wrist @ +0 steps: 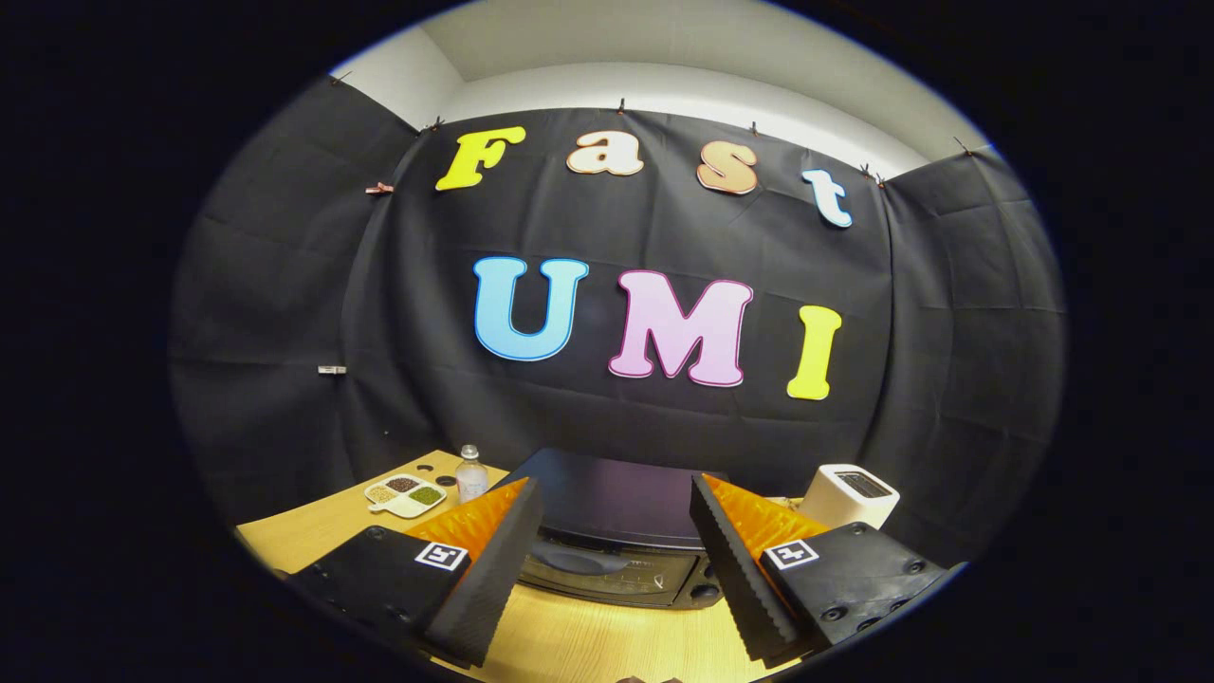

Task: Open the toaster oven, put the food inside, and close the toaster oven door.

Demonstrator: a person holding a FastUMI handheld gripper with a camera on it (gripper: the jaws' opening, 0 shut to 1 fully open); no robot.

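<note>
The gripper (616,560) hung wide open and empty before the closed toaster oven (612,531) on the table (588,645) — opening it cleanly would likely mean dropping squarely onto the door's handle first.

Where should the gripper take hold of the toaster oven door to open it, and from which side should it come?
Probably at the handle bar across the top of the toaster oven door, coming from the front and slightly above. The bar runs sideways, so fingers should close over and under it. The gripper is open, with the oven just ahead.
</note>
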